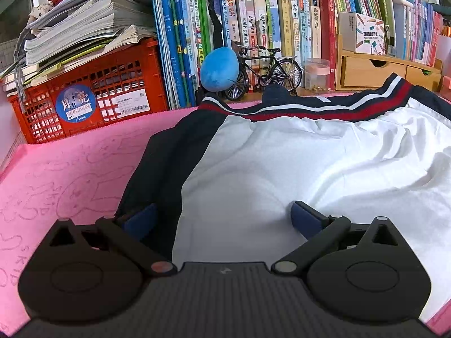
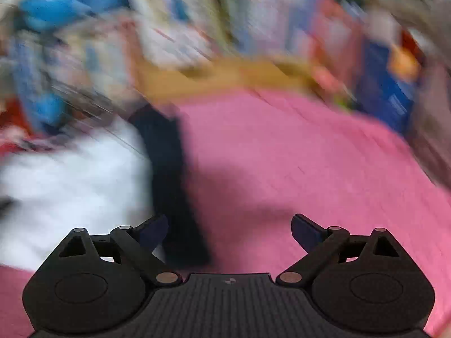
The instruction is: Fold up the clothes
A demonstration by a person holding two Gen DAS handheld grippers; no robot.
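A white and navy jacket (image 1: 296, 163) lies spread on the pink table (image 1: 70, 174). The left gripper (image 1: 222, 219) hovers over its near edge, fingers spread. The right gripper (image 2: 229, 232) is spread too, above table beside the jacket; that view is blurred.

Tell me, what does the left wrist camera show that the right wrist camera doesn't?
Only the left view shows a sharp scene: a red crate under stacked papers, a row of books, a blue plush, a model bicycle and wooden drawers, with the open left gripper over the jacket.

Only the right view shows a wide bare stretch of mat ahead of the open right gripper, but it is heavily blurred.

Both show the pink mat and the white and navy jacket lying on it.
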